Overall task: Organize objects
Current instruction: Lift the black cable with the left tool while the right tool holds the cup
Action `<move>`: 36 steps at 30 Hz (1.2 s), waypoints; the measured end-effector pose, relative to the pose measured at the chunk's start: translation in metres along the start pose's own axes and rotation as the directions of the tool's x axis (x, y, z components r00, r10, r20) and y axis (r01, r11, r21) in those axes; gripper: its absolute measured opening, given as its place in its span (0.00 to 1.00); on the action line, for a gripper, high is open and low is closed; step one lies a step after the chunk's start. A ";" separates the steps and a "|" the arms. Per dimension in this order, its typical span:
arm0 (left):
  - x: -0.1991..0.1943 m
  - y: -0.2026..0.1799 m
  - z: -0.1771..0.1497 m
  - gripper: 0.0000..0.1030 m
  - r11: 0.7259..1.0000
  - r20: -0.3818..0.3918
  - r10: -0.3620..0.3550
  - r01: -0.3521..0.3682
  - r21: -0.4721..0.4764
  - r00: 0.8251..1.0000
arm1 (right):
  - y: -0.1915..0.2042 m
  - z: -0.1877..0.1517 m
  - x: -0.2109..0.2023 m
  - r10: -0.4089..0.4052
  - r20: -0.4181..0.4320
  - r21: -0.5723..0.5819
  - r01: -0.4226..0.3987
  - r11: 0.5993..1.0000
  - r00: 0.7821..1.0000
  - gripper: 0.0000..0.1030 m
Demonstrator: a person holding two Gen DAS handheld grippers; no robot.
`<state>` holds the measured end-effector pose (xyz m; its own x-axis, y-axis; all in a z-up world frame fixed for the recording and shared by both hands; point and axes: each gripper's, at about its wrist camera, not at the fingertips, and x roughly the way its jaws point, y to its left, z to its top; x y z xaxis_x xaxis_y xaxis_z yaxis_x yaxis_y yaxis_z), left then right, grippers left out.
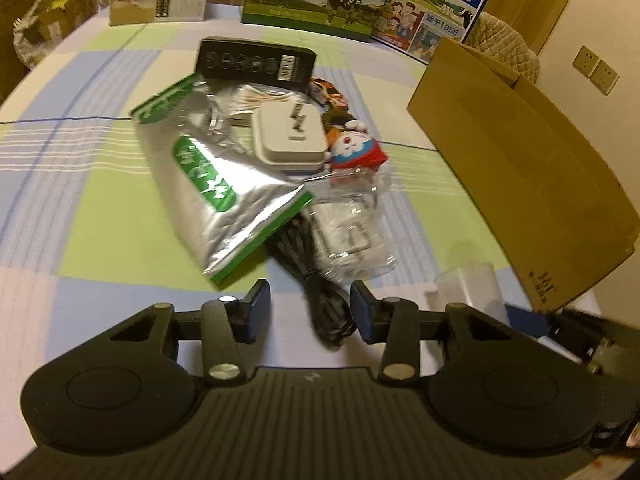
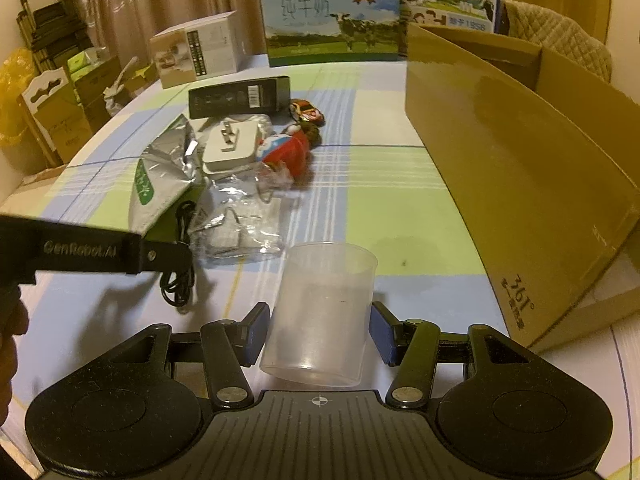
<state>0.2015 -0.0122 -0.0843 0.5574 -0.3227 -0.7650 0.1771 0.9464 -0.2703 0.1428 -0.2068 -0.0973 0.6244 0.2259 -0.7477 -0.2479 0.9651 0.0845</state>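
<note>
A pile of loose items lies on the checked tablecloth [image 1: 80, 208]: a silver and green foil pouch [image 1: 212, 184], a white plug adapter [image 1: 290, 140], a black carton [image 1: 256, 62], a cartoon figure toy [image 1: 356, 148], a clear plastic bag [image 1: 352, 236] and a coiled black cable [image 1: 324, 312]. My left gripper [image 1: 310, 314] stands open with the cable's end between its pads, a gap showing on the left side. My right gripper [image 2: 318, 334] is shut on a clear plastic cup [image 2: 324, 308], which tilts with its mouth away from me. The left gripper's side [image 2: 92, 252] shows over the cable [image 2: 178, 280].
An open brown cardboard box [image 2: 520, 184] stands at the right, close to the cup. Two milk cartons [image 2: 332, 20] and a white box [image 2: 200, 50] line the table's far edge. A toy car [image 2: 306, 112] lies behind the pile. Bare cloth lies between pile and box.
</note>
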 end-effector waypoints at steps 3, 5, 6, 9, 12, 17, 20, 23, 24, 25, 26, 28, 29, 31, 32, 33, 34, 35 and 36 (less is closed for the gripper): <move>0.008 -0.005 0.004 0.36 1.000 -0.009 -0.002 0.003 0.017 1.000 | -0.002 0.000 0.000 0.004 -0.001 0.009 -0.004 1.000 1.000 0.49; 0.013 -0.007 0.005 0.35 1.000 -0.021 0.003 -0.002 0.029 1.000 | -0.001 0.000 0.000 0.003 0.004 0.002 -0.003 1.000 1.000 0.49; 0.016 -0.008 0.005 0.33 0.999 -0.031 0.014 -0.013 0.042 0.999 | -0.001 0.001 -0.001 0.005 0.003 0.003 -0.005 1.000 1.000 0.49; 0.018 -0.007 0.001 0.22 0.997 -0.053 0.041 -0.037 0.067 0.998 | -0.001 0.002 0.000 0.013 0.002 0.010 -0.013 1.000 1.000 0.49; 0.013 -0.006 -0.002 0.20 0.994 -0.052 0.068 -0.063 0.095 0.996 | 0.002 0.003 0.000 0.025 0.003 0.012 -0.025 1.000 1.000 0.49; 0.003 -0.003 -0.009 0.19 0.991 -0.056 0.083 -0.077 0.106 0.995 | 0.005 0.007 -0.006 0.033 0.024 0.012 -0.034 0.999 0.999 0.49; -0.007 0.000 -0.016 0.19 0.993 -0.055 0.079 -0.074 0.096 0.995 | 0.006 0.009 -0.012 0.038 0.043 0.015 -0.039 0.999 0.998 0.49; -0.017 -0.002 -0.021 0.19 0.993 -0.047 0.076 -0.071 0.093 0.996 | 0.008 0.011 -0.022 0.044 0.065 0.012 -0.045 0.999 0.997 0.49; -0.021 -0.003 -0.022 0.19 0.993 -0.043 0.076 -0.072 0.096 0.996 | 0.008 0.011 -0.025 0.044 0.072 0.011 -0.045 0.999 0.996 0.49; -0.025 -0.004 -0.022 0.19 0.993 -0.038 0.076 -0.073 0.097 0.996 | 0.008 0.012 -0.028 0.042 0.079 0.009 -0.043 0.999 0.996 0.49; -0.029 -0.005 -0.022 0.18 0.993 -0.030 0.075 -0.072 0.098 0.997 | 0.008 0.012 -0.031 0.039 0.083 0.008 -0.040 0.999 0.996 0.49; -0.036 -0.007 -0.022 0.17 0.993 -0.017 0.072 -0.070 0.099 0.997 | 0.007 0.011 -0.034 0.031 0.083 0.011 -0.032 0.999 0.996 0.49; -0.039 -0.007 -0.022 0.17 0.992 -0.012 0.074 -0.073 0.099 0.997 | 0.006 0.009 -0.035 0.028 0.081 0.012 -0.029 0.999 0.996 0.49; -0.040 -0.006 -0.023 0.17 0.991 -0.015 0.083 -0.081 0.102 0.996 | 0.005 0.006 -0.034 0.026 0.068 0.016 -0.027 1.000 0.997 0.49; -0.038 -0.005 -0.025 0.17 0.991 -0.027 0.084 -0.081 0.103 0.996 | 0.004 0.004 -0.034 0.027 0.061 0.020 -0.028 0.999 0.998 0.49; -0.036 -0.004 -0.026 0.17 0.992 -0.040 0.082 -0.077 0.103 0.996 | 0.004 0.003 -0.033 0.029 0.055 0.025 -0.030 0.999 0.998 0.49; -0.034 -0.003 -0.028 0.17 0.992 -0.050 0.081 -0.076 0.100 0.995 | 0.003 0.001 -0.034 0.028 0.054 0.025 -0.030 0.999 0.998 0.49; -0.033 -0.003 -0.031 0.17 0.992 -0.057 0.082 -0.076 0.101 0.995 | 0.003 0.000 -0.034 0.027 0.052 0.024 -0.028 0.999 0.998 0.49; -0.031 -0.002 -0.033 0.17 0.991 -0.060 0.085 -0.079 0.104 0.995 | 0.002 0.000 -0.033 0.026 0.049 0.025 -0.027 0.999 0.998 0.49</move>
<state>0.1572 -0.0044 -0.0791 0.5205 -0.2413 -0.8191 0.2160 0.9653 -0.1470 0.1216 -0.2122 -0.0725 0.6533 0.2570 -0.7122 -0.2458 0.9617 0.1216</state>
